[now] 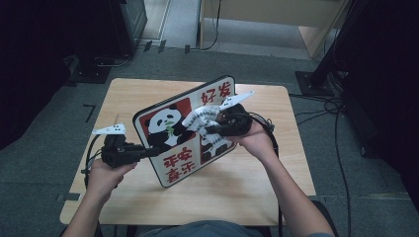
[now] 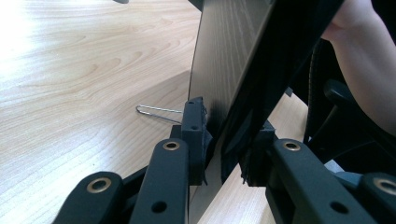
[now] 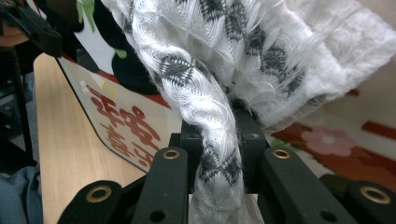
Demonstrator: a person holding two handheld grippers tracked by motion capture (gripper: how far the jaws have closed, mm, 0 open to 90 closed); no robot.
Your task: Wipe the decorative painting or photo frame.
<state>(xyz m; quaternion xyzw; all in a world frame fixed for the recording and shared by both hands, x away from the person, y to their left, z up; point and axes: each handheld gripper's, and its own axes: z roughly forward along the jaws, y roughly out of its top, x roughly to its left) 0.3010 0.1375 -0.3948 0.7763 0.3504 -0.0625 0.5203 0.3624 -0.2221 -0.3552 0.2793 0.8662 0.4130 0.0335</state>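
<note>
A square board (image 1: 173, 140) printed with pandas and red characters is tilted up over the wooden table (image 1: 232, 192). My left gripper (image 1: 148, 153) is shut on the board's left edge; in the left gripper view the dark edge (image 2: 224, 154) sits clamped between the pads. My right gripper (image 1: 210, 129) is shut on a white cloth with grey zigzag pattern (image 1: 200, 117), which rests against the board's face. In the right gripper view the cloth (image 3: 215, 154) is bunched between the jaws, spreading out over the board's printed face (image 3: 126, 130).
A thin wire clip (image 2: 156, 112) lies on the table behind the board. Cables (image 1: 326, 106) trail on the grey floor to the right. Dark equipment stands (image 1: 326, 69) sit beyond the table's far corners.
</note>
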